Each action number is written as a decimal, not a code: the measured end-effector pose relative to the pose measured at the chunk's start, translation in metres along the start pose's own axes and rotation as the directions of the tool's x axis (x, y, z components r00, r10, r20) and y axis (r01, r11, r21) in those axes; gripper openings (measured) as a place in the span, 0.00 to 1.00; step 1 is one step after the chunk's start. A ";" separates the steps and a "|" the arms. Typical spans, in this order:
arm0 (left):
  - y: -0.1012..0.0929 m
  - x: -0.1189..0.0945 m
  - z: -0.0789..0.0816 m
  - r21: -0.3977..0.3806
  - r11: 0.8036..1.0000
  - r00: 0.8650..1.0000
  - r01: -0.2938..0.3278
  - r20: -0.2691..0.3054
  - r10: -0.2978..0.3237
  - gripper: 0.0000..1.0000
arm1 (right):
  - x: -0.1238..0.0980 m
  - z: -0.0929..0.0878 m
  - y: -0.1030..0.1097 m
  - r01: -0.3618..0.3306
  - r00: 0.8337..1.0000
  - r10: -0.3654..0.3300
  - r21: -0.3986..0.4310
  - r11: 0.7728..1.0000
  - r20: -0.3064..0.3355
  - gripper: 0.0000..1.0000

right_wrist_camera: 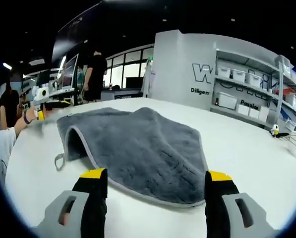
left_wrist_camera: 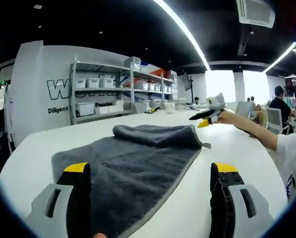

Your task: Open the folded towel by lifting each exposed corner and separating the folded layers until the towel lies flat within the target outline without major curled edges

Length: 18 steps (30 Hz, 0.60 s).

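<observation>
A dark grey towel (left_wrist_camera: 133, 161) lies on the white table (left_wrist_camera: 237, 144). Its far edge is folded back into a thick roll (left_wrist_camera: 155, 134), and a small loop sticks out at its right corner. My left gripper (left_wrist_camera: 151, 171) is open, low over the towel's near end, with the left jaw above the cloth and the right jaw above bare table. A hand holds the right gripper (left_wrist_camera: 208, 115) up past the towel's far right corner. In the right gripper view the towel (right_wrist_camera: 143, 148) shows a lifted fold at its left edge. My right gripper (right_wrist_camera: 156, 178) is open at its near hem, holding nothing.
Metal shelves (left_wrist_camera: 108, 91) with white bins stand against a lettered wall behind the table. People sit on chairs (left_wrist_camera: 279, 106) at the right. A person stands by monitors (right_wrist_camera: 93, 69). A small yellow-topped object (right_wrist_camera: 275, 130) and a wire rack sit on the table (right_wrist_camera: 247, 144) at the far right.
</observation>
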<state>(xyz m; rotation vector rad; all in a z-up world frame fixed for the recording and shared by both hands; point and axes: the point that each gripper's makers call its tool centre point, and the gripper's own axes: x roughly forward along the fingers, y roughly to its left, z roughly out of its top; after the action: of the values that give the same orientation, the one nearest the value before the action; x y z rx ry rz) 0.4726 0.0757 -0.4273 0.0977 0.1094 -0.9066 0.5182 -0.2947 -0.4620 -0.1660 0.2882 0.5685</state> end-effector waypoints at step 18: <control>-0.011 0.003 -0.004 0.006 1.000 1.000 0.013 -0.005 -0.013 0.99 | 0.022 -0.028 -0.037 0.094 0.990 -0.087 0.062 0.994 -0.107 0.07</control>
<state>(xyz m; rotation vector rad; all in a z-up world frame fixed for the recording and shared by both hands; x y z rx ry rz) 0.4657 0.0671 -0.4326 0.1054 0.1121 -0.9195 0.5502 -0.3209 -0.4928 -0.1432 0.3987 0.4600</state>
